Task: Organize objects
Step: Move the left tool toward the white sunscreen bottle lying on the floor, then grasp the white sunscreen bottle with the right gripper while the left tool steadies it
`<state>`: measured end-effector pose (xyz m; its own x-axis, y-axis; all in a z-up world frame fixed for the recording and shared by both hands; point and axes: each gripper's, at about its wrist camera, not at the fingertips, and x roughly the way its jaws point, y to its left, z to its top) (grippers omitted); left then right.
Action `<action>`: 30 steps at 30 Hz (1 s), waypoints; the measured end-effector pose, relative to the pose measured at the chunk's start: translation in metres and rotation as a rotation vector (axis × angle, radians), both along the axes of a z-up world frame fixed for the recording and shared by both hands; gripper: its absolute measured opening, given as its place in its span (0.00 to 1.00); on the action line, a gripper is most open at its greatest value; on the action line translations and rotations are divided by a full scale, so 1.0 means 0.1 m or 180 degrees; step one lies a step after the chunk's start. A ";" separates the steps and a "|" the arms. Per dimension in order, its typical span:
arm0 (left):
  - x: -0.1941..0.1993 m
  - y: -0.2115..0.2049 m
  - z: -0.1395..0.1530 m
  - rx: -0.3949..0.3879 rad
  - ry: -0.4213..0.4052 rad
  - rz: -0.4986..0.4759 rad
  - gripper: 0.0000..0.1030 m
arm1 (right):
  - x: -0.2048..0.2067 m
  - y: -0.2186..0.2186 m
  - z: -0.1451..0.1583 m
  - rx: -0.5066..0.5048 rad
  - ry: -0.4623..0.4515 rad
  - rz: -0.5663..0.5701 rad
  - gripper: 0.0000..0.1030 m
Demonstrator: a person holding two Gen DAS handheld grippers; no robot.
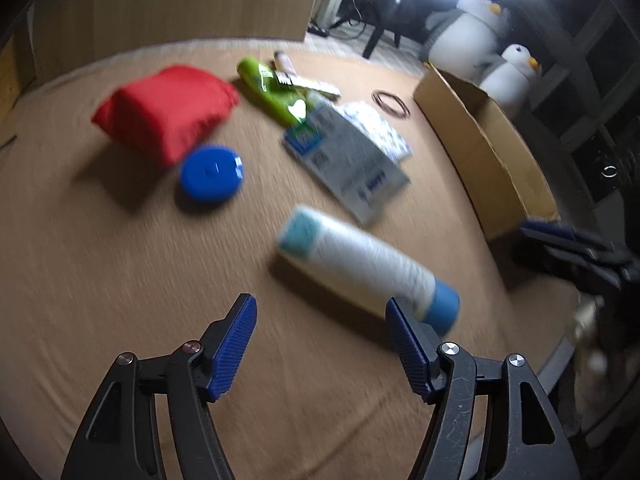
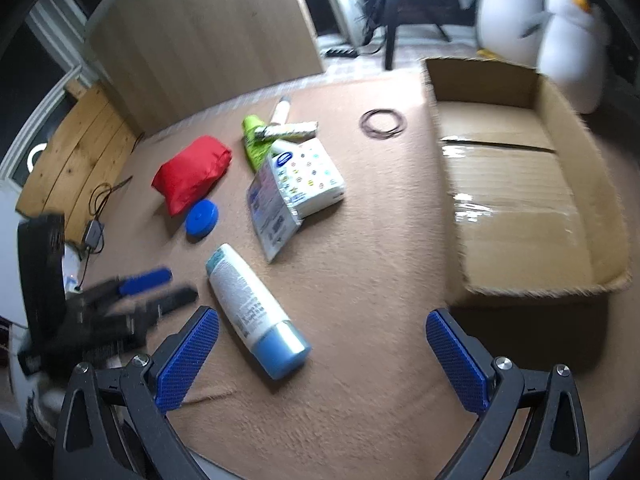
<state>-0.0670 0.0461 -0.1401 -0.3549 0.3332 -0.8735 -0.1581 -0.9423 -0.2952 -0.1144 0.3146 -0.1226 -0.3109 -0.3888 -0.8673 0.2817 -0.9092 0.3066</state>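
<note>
A white bottle with a blue cap [image 1: 368, 268] [image 2: 252, 308] lies on the brown table just ahead of both grippers. Behind it lie a red pouch [image 1: 164, 108] [image 2: 192, 174], a blue round disc [image 1: 212, 172] [image 2: 202, 218], a flat printed packet [image 1: 348, 160] [image 2: 272, 212], a tissue pack [image 2: 312, 176], a green tube [image 1: 272, 88] [image 2: 254, 140] and a ring of rubber bands [image 1: 390, 103] [image 2: 382, 122]. An open cardboard box [image 1: 488, 148] [image 2: 516, 184] stands at the right. My left gripper [image 1: 320, 312] and right gripper [image 2: 322, 326] are both open and empty.
Two white plush penguins [image 1: 516, 72] [image 2: 572, 36] stand behind the box. A wooden panel [image 2: 200, 36] rises at the back. A cable and small adapter [image 2: 94, 232] lie at the table's left edge. The left gripper shows blurred at the left of the right wrist view [image 2: 132, 292].
</note>
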 end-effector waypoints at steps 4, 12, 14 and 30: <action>0.10 0.02 -0.11 0.0159 -0.0124 0.0061 0.69 | -0.06 -0.23 -0.06 0.0123 0.0004 0.0281 0.99; 0.14 0.19 -0.20 0.0265 -0.0159 0.0043 0.69 | -0.20 -0.58 -0.32 0.0186 -0.0270 0.0764 0.90; 0.13 0.22 -0.23 0.0292 -0.0174 0.0032 0.68 | -0.23 -0.61 -0.39 0.0191 -0.0342 0.0794 0.87; 0.03 0.24 -0.33 0.0501 -0.0250 0.0071 0.68 | -0.17 -0.64 -0.68 -0.0205 -0.0933 0.0891 0.46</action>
<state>-0.0636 0.0701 -0.1730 -0.2966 0.4608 -0.8365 -0.1083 -0.8864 -0.4500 -0.1309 0.2508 -0.1910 0.0712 -0.4798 -0.8745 0.4078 -0.7861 0.4645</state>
